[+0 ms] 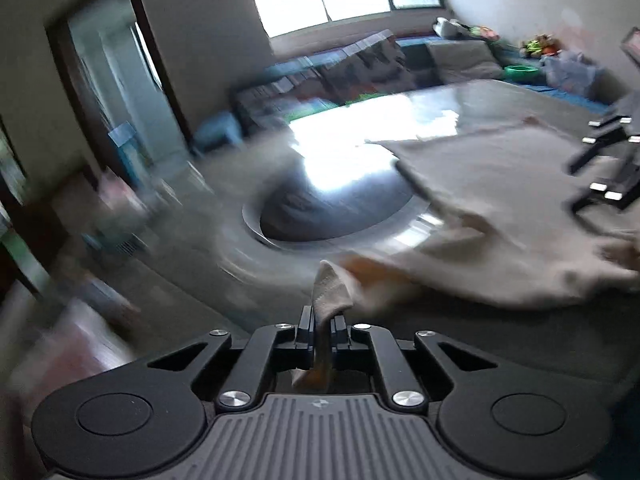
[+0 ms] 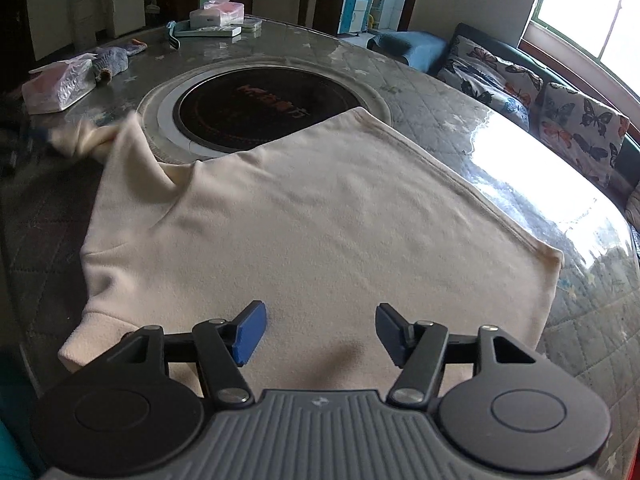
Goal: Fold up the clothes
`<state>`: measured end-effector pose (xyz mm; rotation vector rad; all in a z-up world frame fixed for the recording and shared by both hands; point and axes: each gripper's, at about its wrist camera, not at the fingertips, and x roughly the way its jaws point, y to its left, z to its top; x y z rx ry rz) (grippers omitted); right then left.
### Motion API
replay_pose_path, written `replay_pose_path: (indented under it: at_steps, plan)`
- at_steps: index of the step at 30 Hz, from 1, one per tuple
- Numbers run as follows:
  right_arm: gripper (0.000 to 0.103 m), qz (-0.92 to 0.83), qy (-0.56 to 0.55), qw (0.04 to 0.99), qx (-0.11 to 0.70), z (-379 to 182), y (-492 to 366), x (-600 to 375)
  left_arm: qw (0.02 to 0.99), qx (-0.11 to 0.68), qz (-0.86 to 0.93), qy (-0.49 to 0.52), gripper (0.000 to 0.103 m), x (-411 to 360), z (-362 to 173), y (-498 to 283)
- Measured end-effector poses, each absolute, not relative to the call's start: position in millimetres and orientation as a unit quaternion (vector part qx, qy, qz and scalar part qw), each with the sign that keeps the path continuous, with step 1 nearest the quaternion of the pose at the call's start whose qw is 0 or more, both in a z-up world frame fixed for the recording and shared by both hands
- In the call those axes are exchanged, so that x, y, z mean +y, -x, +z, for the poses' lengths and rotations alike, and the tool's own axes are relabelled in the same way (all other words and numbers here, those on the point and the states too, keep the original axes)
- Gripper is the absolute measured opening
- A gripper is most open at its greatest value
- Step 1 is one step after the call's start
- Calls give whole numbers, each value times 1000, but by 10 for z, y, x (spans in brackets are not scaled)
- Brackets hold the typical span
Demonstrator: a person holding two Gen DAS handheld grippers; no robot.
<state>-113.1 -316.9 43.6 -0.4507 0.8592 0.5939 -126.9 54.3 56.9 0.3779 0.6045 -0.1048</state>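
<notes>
Left gripper (image 1: 322, 330): pressed together on a fold of the cream garment (image 1: 500, 216); cloth runs up between the fingers and out toward the main body on the right. That view is motion-blurred.
Tissue packs: a plastic-wrapped pack (image 2: 58, 86) sits at the desk's far left; a box (image 2: 216, 14) with a tissue sticking up sits at the far edge. What else they hold cannot be told.
Sock (image 2: 110, 62): grey, just beside the wrapped pack.
Garment (image 2: 320, 224): spread flat on the desk (image 2: 420, 92), its far corner overlapping the round cooktop (image 2: 268, 110); a sleeve at left is bunched and lifted.
Edges: hem runs diagonally from the cooktop to the right corner; cuff lies near the desk's near-left rim.
Open room: bare glossy desk to the right of the hem, sofa cushions (image 2: 560, 112) beyond it.
Right gripper (image 2: 318, 330): spread wide, blue pads (image 2: 250, 332) apart over the near edge of the garment, pinching nothing.
</notes>
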Motion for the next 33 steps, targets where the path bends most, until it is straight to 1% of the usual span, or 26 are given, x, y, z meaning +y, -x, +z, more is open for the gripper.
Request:
replay_pose_path:
  at_steps: [2, 4, 7, 11, 15, 16, 17, 19, 21, 22, 23, 24, 27, 29, 33]
  plan:
    - [64, 280, 211, 843, 407, 433, 1129, -3175, 938, 243, -19, -245, 8, 605, 645, 1267]
    - [65, 279, 210, 844, 408, 430, 1125, -3181, 929, 217, 1, -299, 8, 632, 604, 1276]
    - [67, 277, 208, 845, 408, 426, 1115, -3188, 921, 226, 11, -316, 11, 728, 438, 1281]
    - [69, 277, 209, 844, 409, 426, 1108, -3194, 898, 220, 35, -381, 12, 765, 128, 1367]
    - [70, 278, 211, 843, 409, 424, 1102, -3190, 891, 231, 72, -385, 16, 911, 44, 1339]
    - [70, 279, 212, 843, 409, 426, 1101, -3190, 893, 238, 88, -373, 19, 969, 64, 1304]
    - [70, 279, 212, 842, 409, 427, 1102, -3189, 901, 250, 97, -342, 20, 1044, 115, 1272]
    - [70, 279, 216, 842, 408, 436, 1114, -3172, 926, 273, 82, -248, 20, 1205, 260, 1246]
    - [70, 283, 221, 841, 405, 451, 1132, -3149, 942, 283, 71, -168, 28, 1318, 383, 1227]
    - [70, 286, 223, 840, 403, 462, 1143, -3135, 946, 285, 73, -139, 35, 1353, 420, 1214]
    - [69, 291, 226, 840, 399, 485, 1163, -3107, 949, 286, 70, -110, 38, 1392, 457, 1200]
    - [68, 296, 227, 840, 394, 510, 1177, -3077, 952, 287, 67, -82, 38, 1430, 494, 1186]
    - [66, 323, 228, 837, 379, 615, 1219, -2963, 958, 282, 44, -27, 38, 1457, 570, 1160]
    - [62, 345, 228, 831, 370, 682, 1242, -2853, 959, 282, 24, -10, 47, 1427, 601, 1144]
    - [60, 390, 235, 817, 354, 769, 1308, -2563, 958, 287, 6, -3, 48, 1386, 569, 1032]
